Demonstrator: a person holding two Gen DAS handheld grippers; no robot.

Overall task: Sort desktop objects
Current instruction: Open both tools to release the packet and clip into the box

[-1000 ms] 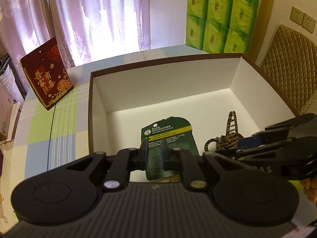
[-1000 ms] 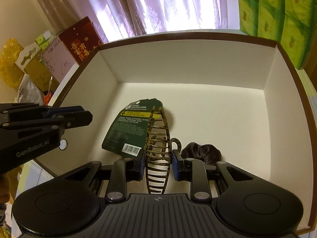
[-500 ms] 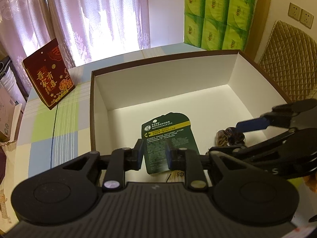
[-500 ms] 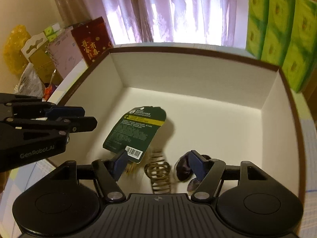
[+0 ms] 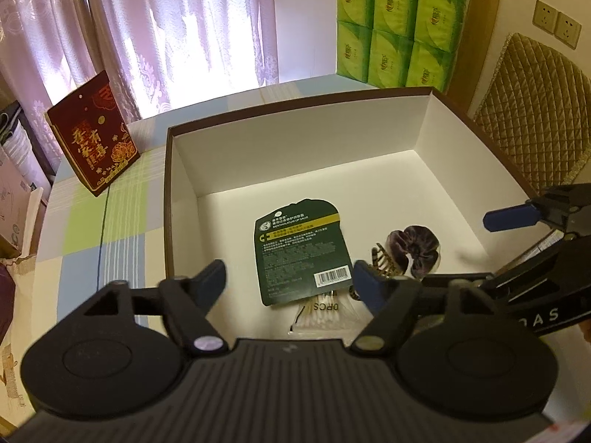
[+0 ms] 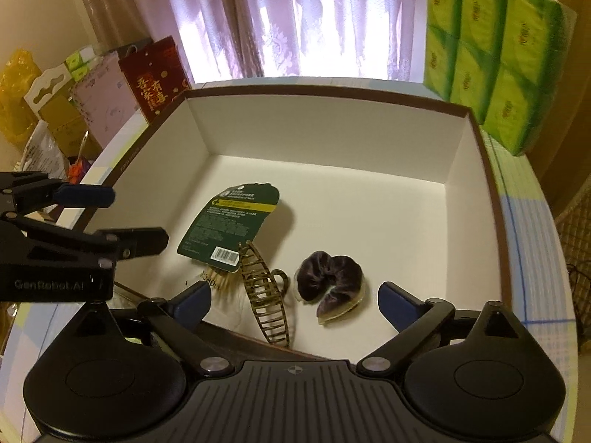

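A brown-edged white box (image 5: 184,170) (image 6: 476,170) holds a dark green lip-balm card (image 5: 301,254) (image 6: 231,223), a tortoiseshell hair claw (image 6: 264,297) (image 5: 386,264), a purple scrunchie (image 6: 330,282) (image 5: 415,247) and a packet of cotton swabs (image 5: 325,313) (image 6: 218,280) partly under the card. My left gripper (image 5: 288,282) is open and empty above the box's near edge. My right gripper (image 6: 293,301) is open and empty above the claw and scrunchie. Each gripper shows in the other's view, the right one (image 5: 517,243) and the left one (image 6: 107,217).
A red gift box (image 5: 94,140) (image 6: 155,81) stands on the checked tablecloth left of the box. Green tissue packs (image 5: 399,26) (image 6: 491,51) are stacked behind it. A quilted chair back (image 5: 535,103) is at the right. Bags and cartons (image 6: 44,110) crowd the left.
My left gripper opened and let go of the green card, which lies in the box. My right gripper opened and dropped the hair claw beside the scrunchie. Both grippers pulled back and up.
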